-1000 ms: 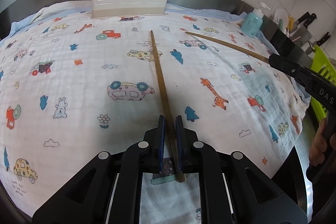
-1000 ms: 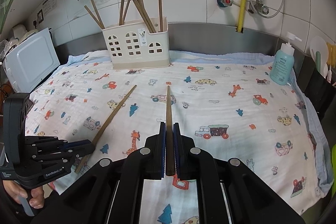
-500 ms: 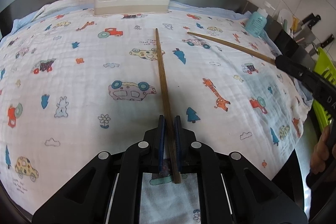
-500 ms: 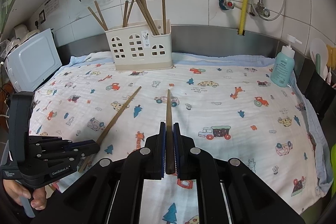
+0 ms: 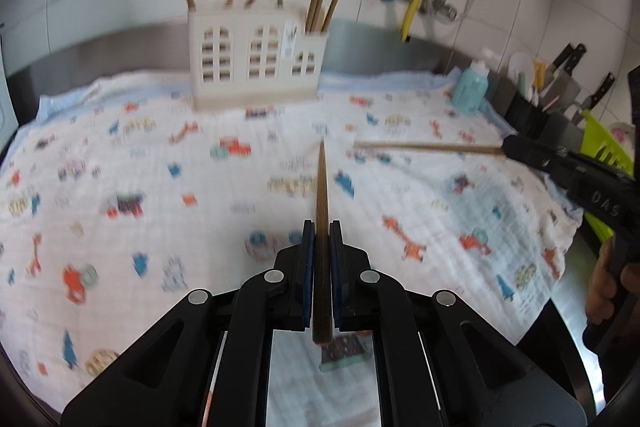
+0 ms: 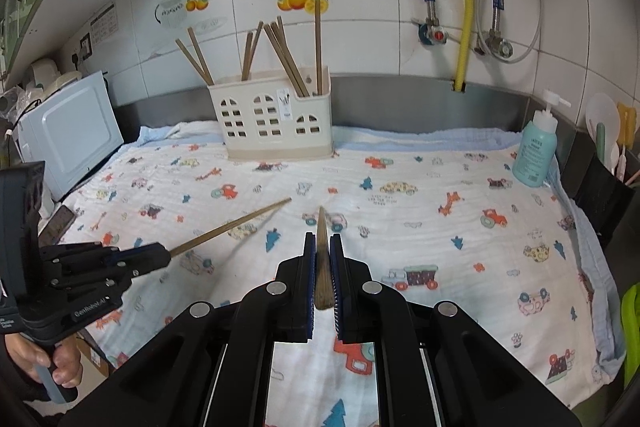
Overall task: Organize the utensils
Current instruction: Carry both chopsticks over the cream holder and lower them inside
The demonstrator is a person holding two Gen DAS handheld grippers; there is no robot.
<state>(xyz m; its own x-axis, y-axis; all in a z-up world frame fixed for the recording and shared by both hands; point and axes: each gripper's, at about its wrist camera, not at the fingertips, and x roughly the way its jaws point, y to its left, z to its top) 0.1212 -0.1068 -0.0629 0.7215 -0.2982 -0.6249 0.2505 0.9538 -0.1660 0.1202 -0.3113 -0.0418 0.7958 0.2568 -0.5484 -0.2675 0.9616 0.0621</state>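
Two chopsticks lifted, rack ahead

The rack point(image 6: 276, 121) stands on the cloth point(image 6: 460, 227) at upper centre; we should tip each stick upright and drop it into an open slot without knocking the others. Our left gripper point(image 5: 321, 259) is closed on one chopstick point(image 5: 321, 195), our right gripper point(image 6: 322, 267) on another chopstick point(image 6: 321, 227).

Open printed cloth point(image 6: 440, 243) lies before the chopstick holder point(image 6: 276, 125); soap bottle point(image 6: 536, 155) and microwave point(image 6: 68, 135) flank it.
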